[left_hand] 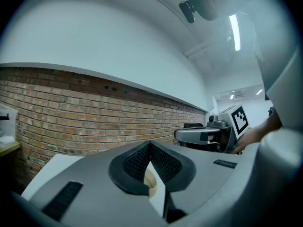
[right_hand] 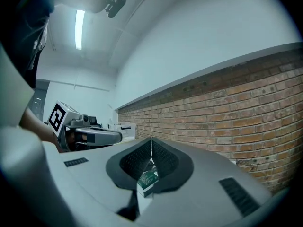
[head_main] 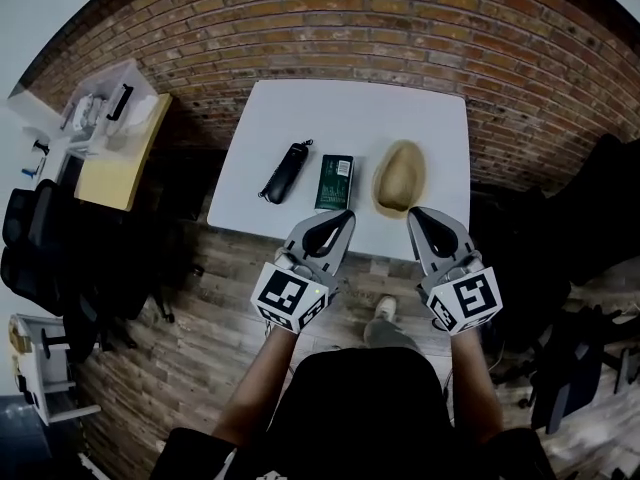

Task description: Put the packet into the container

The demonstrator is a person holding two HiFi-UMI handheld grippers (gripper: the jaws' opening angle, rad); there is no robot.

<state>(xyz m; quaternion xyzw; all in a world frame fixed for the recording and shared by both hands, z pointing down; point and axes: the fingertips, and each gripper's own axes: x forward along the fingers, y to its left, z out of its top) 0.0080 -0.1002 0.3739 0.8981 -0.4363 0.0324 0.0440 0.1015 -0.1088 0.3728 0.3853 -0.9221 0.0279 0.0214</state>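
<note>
A dark green packet (head_main: 335, 182) lies flat in the middle of the white table (head_main: 300, 108). To its right sits a tan oval container (head_main: 399, 177). My left gripper (head_main: 347, 214) is shut and empty, its tip at the table's near edge just below the packet. My right gripper (head_main: 413, 213) is also shut and empty, hovering at the near edge below the container. In the right gripper view the packet (right_hand: 147, 180) shows under the closed jaws. In the left gripper view the container's rim (left_hand: 150, 182) peeks under the closed jaws.
A black elongated case (head_main: 285, 172) lies left of the packet. A wooden side table (head_main: 125, 158) with a clear bin (head_main: 105, 108) stands at the left. Black chairs (head_main: 40, 243) and dark gear (head_main: 600, 218) flank the table. A brick wall (head_main: 350, 28) is behind it.
</note>
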